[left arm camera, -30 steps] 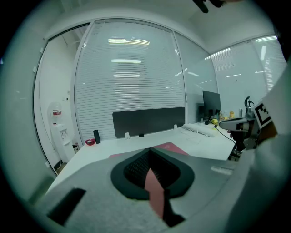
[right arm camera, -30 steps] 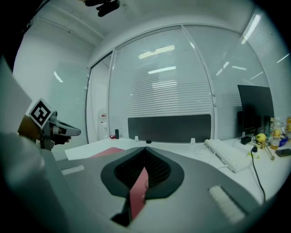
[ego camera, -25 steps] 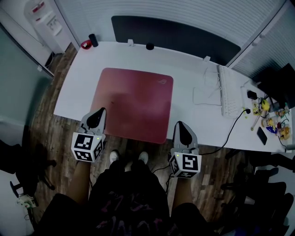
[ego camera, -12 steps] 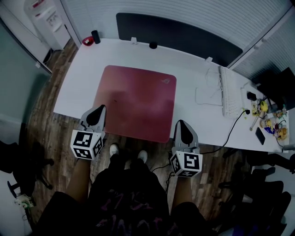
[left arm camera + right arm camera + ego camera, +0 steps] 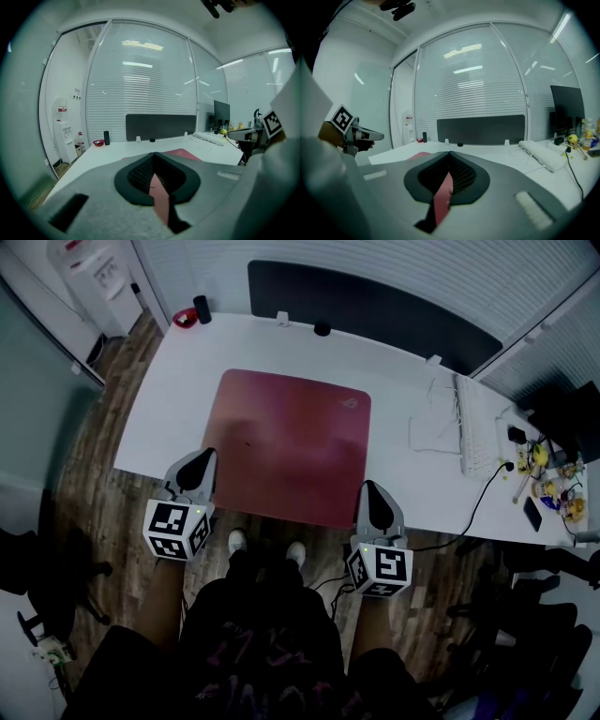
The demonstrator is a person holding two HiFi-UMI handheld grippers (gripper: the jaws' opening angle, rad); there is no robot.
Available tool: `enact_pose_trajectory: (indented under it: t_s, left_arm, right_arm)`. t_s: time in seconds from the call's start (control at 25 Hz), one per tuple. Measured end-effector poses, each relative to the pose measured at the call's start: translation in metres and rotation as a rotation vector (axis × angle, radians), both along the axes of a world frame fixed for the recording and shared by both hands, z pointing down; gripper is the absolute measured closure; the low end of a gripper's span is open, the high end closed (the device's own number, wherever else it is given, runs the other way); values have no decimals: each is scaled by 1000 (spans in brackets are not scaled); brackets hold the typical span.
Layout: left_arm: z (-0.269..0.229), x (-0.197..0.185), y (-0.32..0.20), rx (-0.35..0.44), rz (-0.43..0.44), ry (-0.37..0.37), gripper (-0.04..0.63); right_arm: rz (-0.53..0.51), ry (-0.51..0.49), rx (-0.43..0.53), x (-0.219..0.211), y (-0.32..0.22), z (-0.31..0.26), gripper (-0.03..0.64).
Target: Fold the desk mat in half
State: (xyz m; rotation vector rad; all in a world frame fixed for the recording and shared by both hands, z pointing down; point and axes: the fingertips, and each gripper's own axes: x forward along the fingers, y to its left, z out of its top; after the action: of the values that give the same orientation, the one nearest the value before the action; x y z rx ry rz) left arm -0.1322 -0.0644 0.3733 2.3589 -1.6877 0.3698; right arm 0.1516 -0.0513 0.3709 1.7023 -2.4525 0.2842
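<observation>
The dark red desk mat (image 5: 286, 446) lies flat and unfolded on the white desk (image 5: 169, 418). My left gripper (image 5: 200, 463) hangs at the desk's near edge, just beside the mat's left side near its front corner. My right gripper (image 5: 369, 489) hangs beside the mat's front right corner. Both are shut. In the left gripper view the jaws (image 5: 154, 153) meet, with a thin red sliver in the slit and the mat (image 5: 185, 153) ahead. The right gripper view shows the same: closed jaws (image 5: 449, 151), a red sliver, and the mat (image 5: 419, 155) to the left.
A white keyboard (image 5: 469, 427) and loose cables (image 5: 427, 432) lie right of the mat. A black partition (image 5: 366, 301) runs along the far edge. A dark cup (image 5: 202, 310) stands at the far left corner. Small clutter (image 5: 544, 474) crowds the right end. Chairs stand on the wood floor.
The head view has shifted slightly, so the desk sits lower and further right in the picture. Both grippers stay shut at the near edge and the mat lies as before.
</observation>
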Motion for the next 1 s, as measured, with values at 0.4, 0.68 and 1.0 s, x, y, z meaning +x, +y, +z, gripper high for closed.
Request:
enact_pose_trajectory:
  t_s: [0.4, 0.68, 1.0]
  left_arm:
    - [28, -8, -9, -61, 19, 8, 597]
    - [50, -13, -8, -109, 19, 13, 597]
    - [68, -9, -4, -146, 32, 32, 597]
  right_arm:
    - [7, -11, -64, -16, -8, 25, 609]
    - [7, -15, -103, -22, -11, 44, 609]
    - [-17, 3, -159, -29, -4, 67, 609]
